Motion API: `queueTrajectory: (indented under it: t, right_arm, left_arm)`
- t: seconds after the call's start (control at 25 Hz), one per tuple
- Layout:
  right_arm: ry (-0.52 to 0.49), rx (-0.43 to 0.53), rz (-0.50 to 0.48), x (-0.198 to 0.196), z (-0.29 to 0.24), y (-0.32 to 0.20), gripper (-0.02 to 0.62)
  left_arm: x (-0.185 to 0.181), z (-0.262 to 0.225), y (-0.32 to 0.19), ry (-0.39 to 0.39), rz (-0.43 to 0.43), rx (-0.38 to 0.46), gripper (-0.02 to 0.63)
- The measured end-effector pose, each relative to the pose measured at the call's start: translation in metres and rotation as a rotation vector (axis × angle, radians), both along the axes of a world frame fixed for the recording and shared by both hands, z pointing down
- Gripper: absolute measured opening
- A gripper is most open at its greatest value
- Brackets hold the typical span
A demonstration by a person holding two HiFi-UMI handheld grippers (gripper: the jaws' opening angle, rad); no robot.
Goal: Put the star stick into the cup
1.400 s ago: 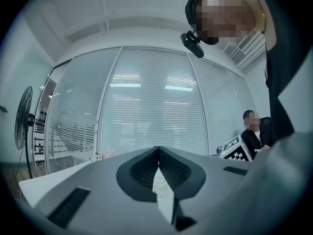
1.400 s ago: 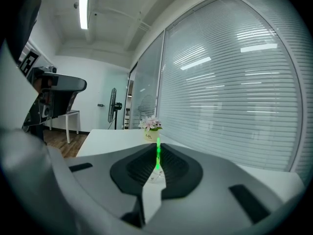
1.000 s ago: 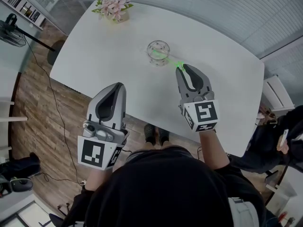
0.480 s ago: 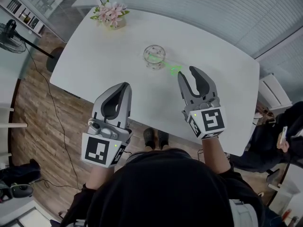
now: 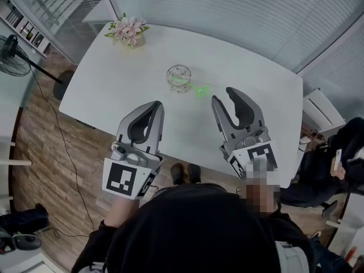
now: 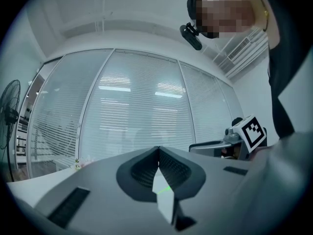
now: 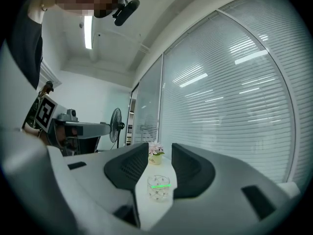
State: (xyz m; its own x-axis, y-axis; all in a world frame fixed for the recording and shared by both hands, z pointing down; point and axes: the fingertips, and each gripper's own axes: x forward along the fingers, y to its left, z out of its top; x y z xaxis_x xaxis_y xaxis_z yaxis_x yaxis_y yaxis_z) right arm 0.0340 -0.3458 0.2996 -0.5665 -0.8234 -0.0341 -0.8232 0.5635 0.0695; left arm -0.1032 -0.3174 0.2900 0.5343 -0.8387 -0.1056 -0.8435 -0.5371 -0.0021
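Observation:
A clear glass cup (image 5: 178,77) stands mid-table on the white table (image 5: 114,78). The green star stick (image 5: 200,90) leans in the cup, its glowing star end poking out to the right over the rim. In the right gripper view the stick shows as a green bar across the cup (image 7: 159,188). My right gripper (image 5: 223,94) is open with nothing between its jaws, a short way in front of the star end. Straight ahead between the right gripper's (image 7: 160,148) spread jaws stands the cup. My left gripper (image 5: 156,104) hovers shut and empty to the left, nearer the table's front edge.
A small pot of pink flowers (image 5: 128,30) stands at the table's far left corner. A floor fan (image 5: 14,47) is off to the left. A person (image 5: 341,164) sits beyond the table's right end. Window blinds run along the far side.
My right gripper has opened, let go of the star stick and drawn back toward me. The stick stays leaning in the cup. The left gripper has shifted slightly.

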Motion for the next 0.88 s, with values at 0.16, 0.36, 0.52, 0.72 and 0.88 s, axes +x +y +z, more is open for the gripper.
queueTrajectory:
  t: [0.16,0.36,0.52,0.72,0.88]
  right_arm:
    - [-0.011,0.024,-0.006,0.002,-0.016,0.007,0.133]
    - [-0.023,0.036,0.012,0.009,-0.028,0.012,0.097]
    - [-0.016,0.049,0.03,0.013,-0.03,0.015,0.041]
    - [-0.022,0.059,0.041,0.017,-0.034,0.016,0.015]
    - [-0.028,0.066,0.039,0.019,-0.038,0.016,0.008]
  left_arm:
    - [0.009,-0.01,-0.002,0.015,0.023,0.022,0.014]
    - [0.016,-0.013,-0.001,0.024,0.048,0.02,0.014]
    - [0.019,-0.014,-0.001,0.014,0.057,0.03,0.014]
    - [0.025,-0.019,-0.003,0.018,0.075,0.04,0.014]
    - [0.025,-0.017,-0.004,0.012,0.078,0.038,0.014]
